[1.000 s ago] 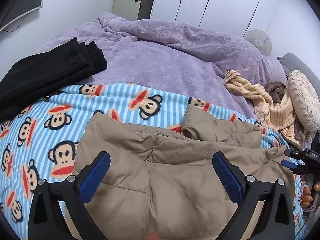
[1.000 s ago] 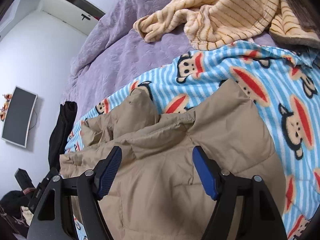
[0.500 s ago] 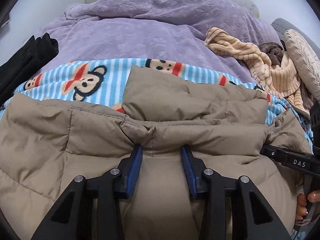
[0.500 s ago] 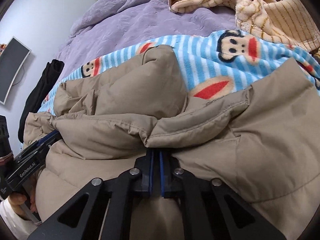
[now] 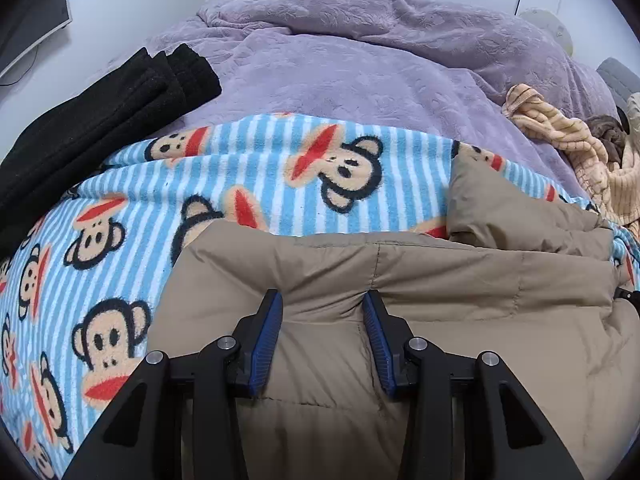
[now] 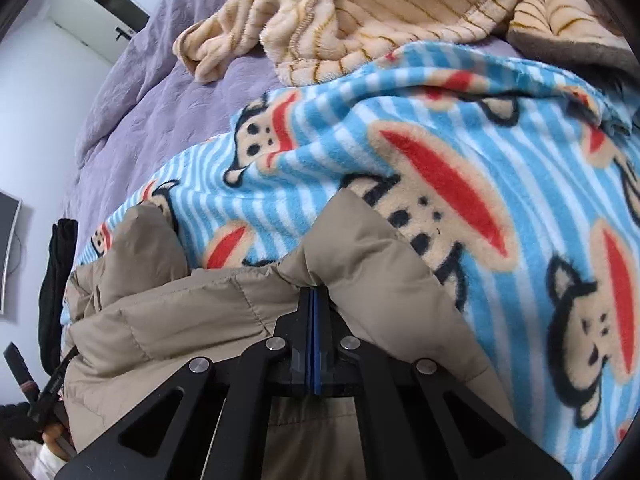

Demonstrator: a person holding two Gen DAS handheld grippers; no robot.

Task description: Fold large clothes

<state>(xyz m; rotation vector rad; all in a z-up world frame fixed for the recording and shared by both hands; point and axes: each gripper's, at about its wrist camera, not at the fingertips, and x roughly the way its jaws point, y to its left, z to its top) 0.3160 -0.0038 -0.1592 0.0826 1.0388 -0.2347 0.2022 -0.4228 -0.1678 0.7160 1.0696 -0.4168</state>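
A tan puffy jacket (image 5: 460,280) lies on a blue striped monkey-print blanket (image 5: 280,168). Its near part is doubled over, so a thick folded edge runs across the left wrist view. My left gripper (image 5: 322,300) is narrowed on that padded fold, and creases pull toward its blue pads (image 5: 266,336). In the right wrist view the jacket (image 6: 180,312) bunches at my right gripper (image 6: 316,292), whose pads are pressed together on the fold's corner. A loose sleeve or flap (image 6: 148,248) sticks out at the far left.
Folded black clothing (image 5: 100,120) lies at the left on the purple duvet (image 5: 360,60). A cream striped fleece garment (image 6: 360,20) is heaped at the far right near a pillow. A hand with the other gripper's body (image 6: 44,392) shows at the lower left.
A second ago both grippers hung open above the jacket. Both then closed on its folded edge. Since half a second ago the fold has shifted, baring more blanket on the left.
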